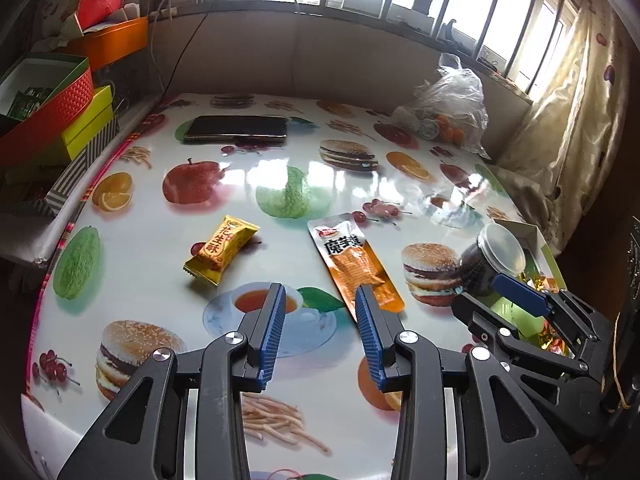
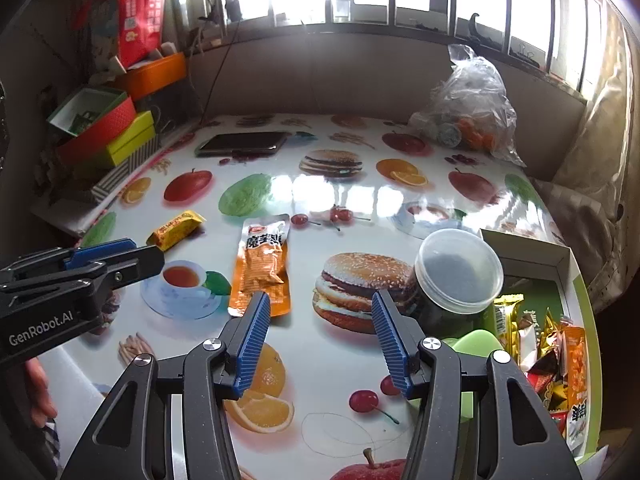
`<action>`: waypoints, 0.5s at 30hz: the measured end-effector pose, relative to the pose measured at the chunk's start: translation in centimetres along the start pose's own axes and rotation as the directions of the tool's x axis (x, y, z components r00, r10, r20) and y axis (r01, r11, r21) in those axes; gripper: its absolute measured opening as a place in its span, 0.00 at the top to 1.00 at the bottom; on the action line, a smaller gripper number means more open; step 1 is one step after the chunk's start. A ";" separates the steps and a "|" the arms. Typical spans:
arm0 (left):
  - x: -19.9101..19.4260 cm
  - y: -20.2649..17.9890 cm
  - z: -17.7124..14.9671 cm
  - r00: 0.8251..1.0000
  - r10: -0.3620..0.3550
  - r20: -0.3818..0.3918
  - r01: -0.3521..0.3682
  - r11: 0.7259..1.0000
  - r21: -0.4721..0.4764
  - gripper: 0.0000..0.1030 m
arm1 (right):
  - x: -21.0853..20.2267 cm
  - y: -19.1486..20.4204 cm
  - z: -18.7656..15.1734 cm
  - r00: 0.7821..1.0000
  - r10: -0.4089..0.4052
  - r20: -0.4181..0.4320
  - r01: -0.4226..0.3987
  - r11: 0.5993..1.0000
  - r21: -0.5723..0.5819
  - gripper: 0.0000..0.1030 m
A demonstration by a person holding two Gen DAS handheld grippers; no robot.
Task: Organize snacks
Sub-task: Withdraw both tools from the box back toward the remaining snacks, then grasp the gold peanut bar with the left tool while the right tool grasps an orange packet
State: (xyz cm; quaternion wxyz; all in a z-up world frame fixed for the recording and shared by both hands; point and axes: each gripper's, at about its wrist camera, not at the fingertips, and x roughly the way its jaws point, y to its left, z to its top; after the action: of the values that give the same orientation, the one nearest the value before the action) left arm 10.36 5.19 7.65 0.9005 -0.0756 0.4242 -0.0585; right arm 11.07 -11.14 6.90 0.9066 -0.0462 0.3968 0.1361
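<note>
The table, under a glossy cloth printed with burgers, fruit and teacups, carries everything; places below are given from the open box at its right edge. That box, white-walled with a green floor, holds a heap of wrapped snacks. A clear plastic bag with something orange inside sits well beyond the box, at the far side near the window wall. A dark phone lies flat far from the box, toward the table's far left. A dark jar with a clear lid stands just left of the box, touching or nearly touching its wall. The orange pouch lies flat further left, past the printed burger; its long axis runs near to far, the white printed end away from the tongs and the orange end toward them. The yellow bar lies left of the pouch, well apart from the box, its long axis slanting from near-left to far-right. The right gripper hangs over the table just left of the jar, jaws set wide with nothing between the pads. The left gripper hangs above the printed teacup, beyond the pouch from the box, jaws parted less widely and likewise empty, its tips near the pouch's orange end.
</note>
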 end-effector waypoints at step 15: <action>3.5 6.6 1.0 0.997 0.054 -0.062 -0.056 0.998 -0.032 0.64 | 5.9 3.4 1.6 0.994 0.078 -0.076 -0.080 0.996 -0.026 0.44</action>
State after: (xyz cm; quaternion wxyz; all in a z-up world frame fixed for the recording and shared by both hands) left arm 13.61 11.19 4.37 0.8870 -0.0772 0.4543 -0.0290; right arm 15.08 -6.33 3.72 0.8842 -0.0485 0.4300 0.1759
